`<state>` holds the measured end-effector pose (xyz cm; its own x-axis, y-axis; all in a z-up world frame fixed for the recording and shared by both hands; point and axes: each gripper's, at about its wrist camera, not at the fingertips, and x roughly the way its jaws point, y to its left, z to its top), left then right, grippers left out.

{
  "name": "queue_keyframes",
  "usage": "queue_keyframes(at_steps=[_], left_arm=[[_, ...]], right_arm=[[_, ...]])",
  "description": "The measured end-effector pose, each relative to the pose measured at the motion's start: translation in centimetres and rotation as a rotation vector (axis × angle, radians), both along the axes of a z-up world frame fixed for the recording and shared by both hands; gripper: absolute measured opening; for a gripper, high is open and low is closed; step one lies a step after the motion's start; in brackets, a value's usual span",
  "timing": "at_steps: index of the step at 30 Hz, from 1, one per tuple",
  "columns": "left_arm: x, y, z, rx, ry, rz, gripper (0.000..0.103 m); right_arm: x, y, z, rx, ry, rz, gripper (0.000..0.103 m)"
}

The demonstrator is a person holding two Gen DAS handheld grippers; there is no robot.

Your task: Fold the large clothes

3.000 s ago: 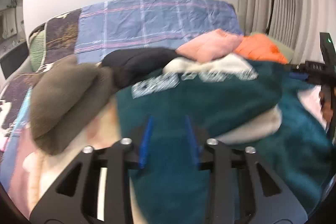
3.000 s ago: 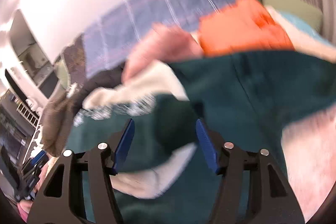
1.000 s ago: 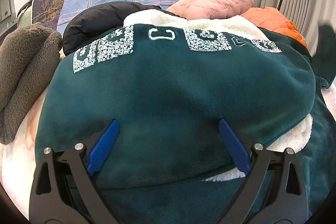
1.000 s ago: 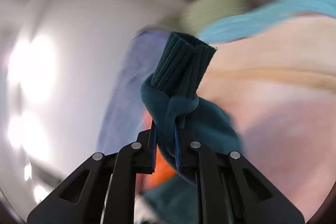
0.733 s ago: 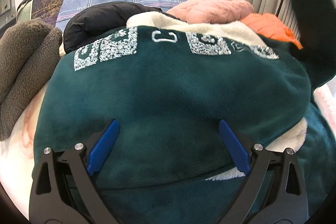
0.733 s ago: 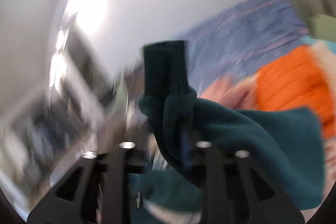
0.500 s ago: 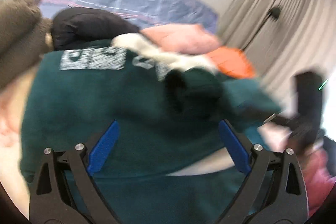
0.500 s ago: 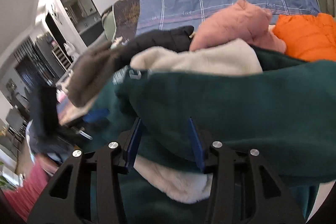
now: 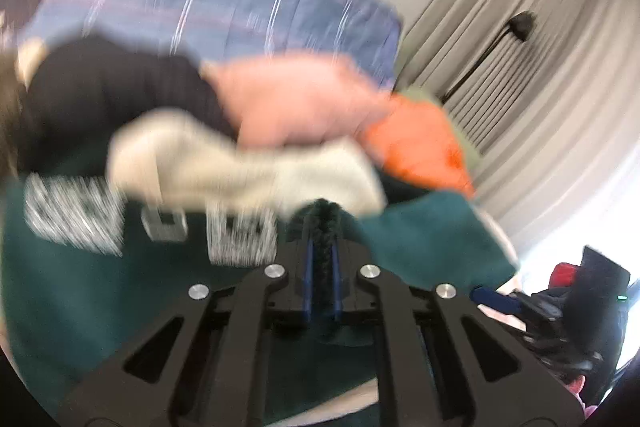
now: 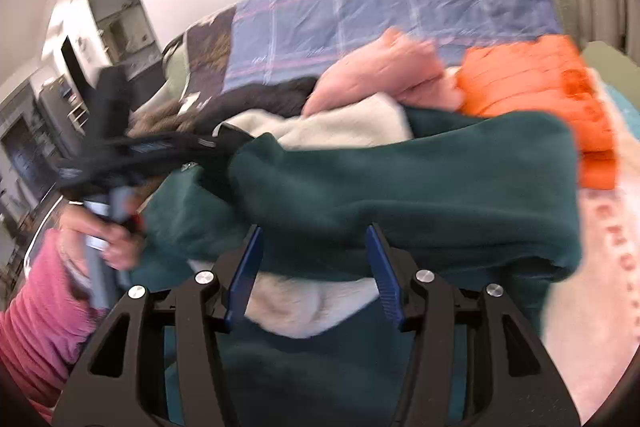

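A dark green fleece sweatshirt (image 9: pixel 80 307) with white lettering and cream lining lies on the bed, blurred in the left wrist view. My left gripper (image 9: pixel 320 259) is shut on its ribbed sleeve cuff (image 9: pixel 322 223) and holds it raised. From the right wrist view, that gripper (image 10: pixel 216 145) reaches in from the left, held by a hand (image 10: pixel 116 239) in a pink sleeve. The sleeve (image 10: pixel 400 187) stretches across in front of my right gripper (image 10: pixel 314 263). Its jaws are opening, with green and cream fabric beneath them but not pinched.
A pink jacket (image 10: pixel 380 71), an orange puffer jacket (image 10: pixel 536 83) and a black garment (image 9: pixel 104 87) are piled behind the sweatshirt. Blue plaid bedding (image 10: pixel 400 3) covers the head of the bed. Curtains (image 9: pixel 540 67) and a floor lamp (image 9: pixel 520 23) stand on the right.
My right gripper swung the sleeve cuff over, let it go and opened. My left gripper went from wide open to shut on the cuff and rose, tilting its view.
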<state>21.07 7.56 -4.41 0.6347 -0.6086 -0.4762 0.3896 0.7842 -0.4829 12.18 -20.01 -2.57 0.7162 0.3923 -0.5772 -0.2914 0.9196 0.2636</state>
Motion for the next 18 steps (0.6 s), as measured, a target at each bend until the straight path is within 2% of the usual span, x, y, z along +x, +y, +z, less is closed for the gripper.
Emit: queue_keyframes(at_steps=[3,5,7,10,11,13,15,17,18], left_arm=[[-3.0,3.4,5.0,-0.01,-0.157,0.061,0.007],[-5.0,6.3,6.1,0.024,-0.213,0.118,0.007],[-6.2,8.2,4.7,0.056,-0.189,0.136,0.008],[-6.3,10.4,-1.1,0.188,-0.058,0.225,0.016],[-6.2,11.3,-3.6,0.246,-0.002,0.279,0.015],[-6.1,13.5,-7.4,0.293,0.102,0.362,0.014],[-6.5,15.3,-8.1,0.277,0.136,0.407,0.013],[-7.0,15.8,-6.6,0.216,0.096,0.408,0.013],[-7.4,15.4,-5.0,0.192,0.042,0.396,0.013]], right_arm=[[-0.5,-2.0,1.1,0.019,-0.052,-0.054,0.066],[-0.1,-2.6,0.5,0.014,-0.037,-0.079,0.067],[0.8,-2.6,-1.3,-0.012,0.043,-0.099,0.067],[2.4,-1.8,-5.3,-0.095,0.197,-0.122,0.067],[2.5,-1.6,-6.2,-0.105,0.22,-0.127,0.067],[2.4,-1.5,-6.3,-0.113,0.211,-0.141,0.067],[1.9,-1.4,-4.6,-0.116,0.161,-0.15,0.067],[1.6,-1.2,-2.9,-0.117,0.11,-0.154,0.067],[1.6,-0.9,-1.8,-0.116,0.078,-0.148,0.067]])
